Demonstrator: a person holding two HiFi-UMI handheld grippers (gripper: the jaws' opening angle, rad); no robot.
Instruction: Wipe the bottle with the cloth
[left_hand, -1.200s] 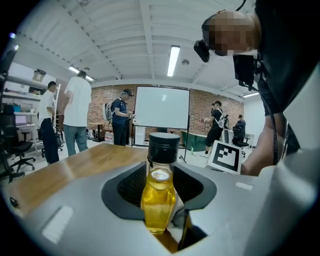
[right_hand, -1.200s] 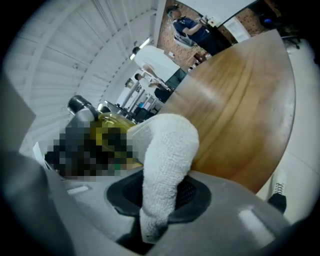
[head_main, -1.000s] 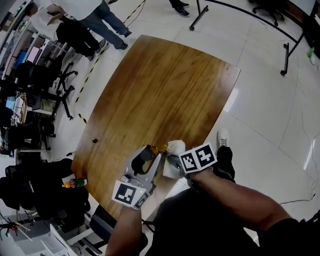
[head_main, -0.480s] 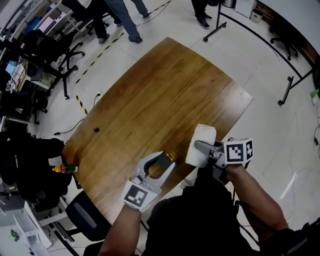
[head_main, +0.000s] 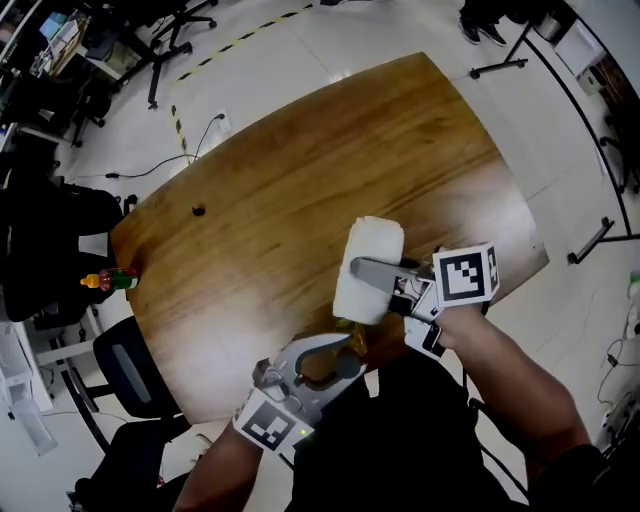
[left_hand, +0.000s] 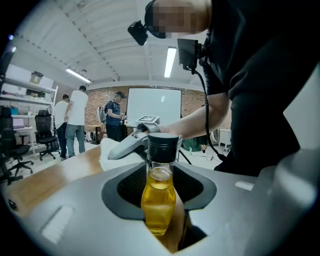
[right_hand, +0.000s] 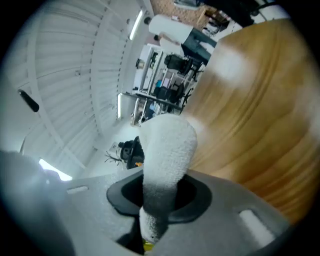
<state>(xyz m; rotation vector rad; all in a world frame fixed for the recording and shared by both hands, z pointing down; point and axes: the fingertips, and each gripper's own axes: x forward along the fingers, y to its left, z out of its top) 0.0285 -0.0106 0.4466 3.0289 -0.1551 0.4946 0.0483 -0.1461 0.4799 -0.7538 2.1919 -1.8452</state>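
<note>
White nubbly cloth (head_main: 368, 268), amber waisted bottle (left_hand: 159, 200)

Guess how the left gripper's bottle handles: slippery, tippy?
The bottle looks smooth and clear, so probably slippery. Mostly full of yellow liquid, so likely heavy for its size. Tall, narrow, black cap on top: may tip if bumped.

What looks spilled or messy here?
Nothing spilled. The bottle is capped in the left gripper, and the cloth is clamped in the right gripper. Only a small black speck sits alone on the table.
</note>
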